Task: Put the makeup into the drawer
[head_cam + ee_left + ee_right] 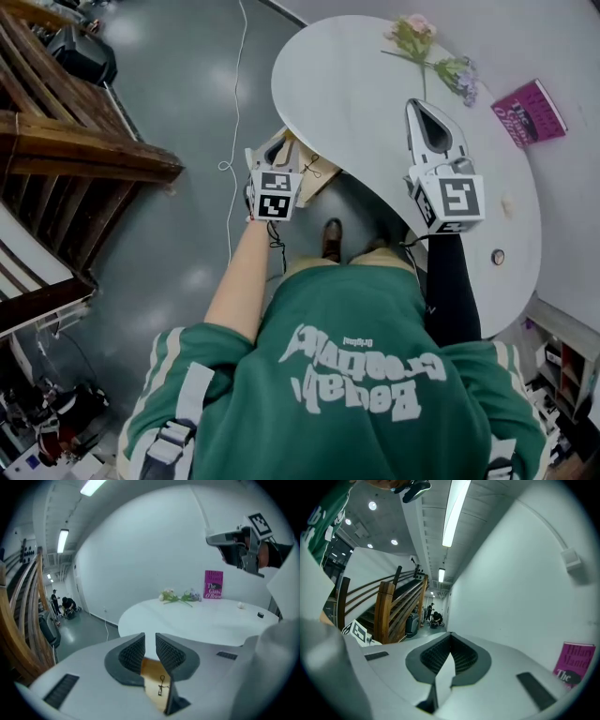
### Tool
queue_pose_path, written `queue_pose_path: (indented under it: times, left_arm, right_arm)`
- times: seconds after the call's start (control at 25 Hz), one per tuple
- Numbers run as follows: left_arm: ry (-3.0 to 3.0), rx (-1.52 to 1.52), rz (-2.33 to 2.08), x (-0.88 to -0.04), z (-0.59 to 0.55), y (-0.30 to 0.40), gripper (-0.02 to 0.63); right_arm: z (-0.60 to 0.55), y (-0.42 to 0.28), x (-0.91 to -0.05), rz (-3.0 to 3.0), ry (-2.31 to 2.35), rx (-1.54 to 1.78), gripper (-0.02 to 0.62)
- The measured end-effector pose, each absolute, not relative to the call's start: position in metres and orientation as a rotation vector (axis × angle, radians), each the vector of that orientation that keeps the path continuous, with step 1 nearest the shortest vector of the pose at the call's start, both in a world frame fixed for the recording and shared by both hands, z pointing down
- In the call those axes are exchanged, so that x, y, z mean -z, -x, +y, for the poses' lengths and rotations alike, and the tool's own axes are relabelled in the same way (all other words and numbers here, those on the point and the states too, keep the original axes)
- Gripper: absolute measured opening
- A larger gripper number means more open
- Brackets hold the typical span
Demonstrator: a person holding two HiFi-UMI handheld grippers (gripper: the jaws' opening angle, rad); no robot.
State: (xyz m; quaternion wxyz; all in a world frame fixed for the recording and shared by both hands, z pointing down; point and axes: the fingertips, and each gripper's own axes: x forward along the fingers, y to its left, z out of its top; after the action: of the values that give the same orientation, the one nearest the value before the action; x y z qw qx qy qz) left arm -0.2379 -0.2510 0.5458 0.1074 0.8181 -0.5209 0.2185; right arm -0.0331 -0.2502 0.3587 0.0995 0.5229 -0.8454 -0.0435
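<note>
- Seemingly the task is partly done. The tan drawer (317,178) stands open under the edge of the surface (356,84), just below the left jaws. A thin black looped piece (161,686) lies on its floor and is likely makeup already put in.
- The left gripper (150,635) has its jaws a narrow slit apart with nothing between the pads. The drawer floor shows through the gap.
- The right gripper (451,637) has its jaws closed together and empty, held over the surface.
- Left to do, I judge, are a dark round piece (498,256) and a pale piece (507,204) on the surface. Both lie right of and behind the right jaws, well apart from the left jaws.
- Both pieces are too small to tell more. If they are makeup, they go in next.
</note>
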Motion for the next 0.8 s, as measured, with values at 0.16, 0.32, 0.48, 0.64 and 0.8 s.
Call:
queue_pose_path:
  times: [0.16,0.32,0.48,0.64,0.8]
  left_arm:
    - [-2.568,-0.496,-1.64,-0.458,-0.271,0.231,0.084]
    - [-2.704,-0.34,-1.706,-0.382,-0.277,0.221,0.138]
    - [-2.834,-0.163,-1.713,-0.315,-0.274,0.204,0.138]
    - [-2.898,-0.041,-1.715,-0.285,-0.273,0.19,0.138]
    - [-2.941,-0.05,-1.652,-0.285,-0.271,0.165,0.141]
  right_arm:
    - [-0.252,0.033,-0.352,-2.508,-1.566,0.146,0.009]
    - [-0.254,0.032,-0.344,-2.512,-1.592,0.164,0.009]
    - [-0.253,0.025,-0.336,-2.506,-1.627,0.183,0.009]
    - [-0.248,0.017,-0.331,-2.439,-1.671,0.225,0.009]
    - [-0.244,-0.002,-0.326,-2.403,-1.722,0.232,0.009]
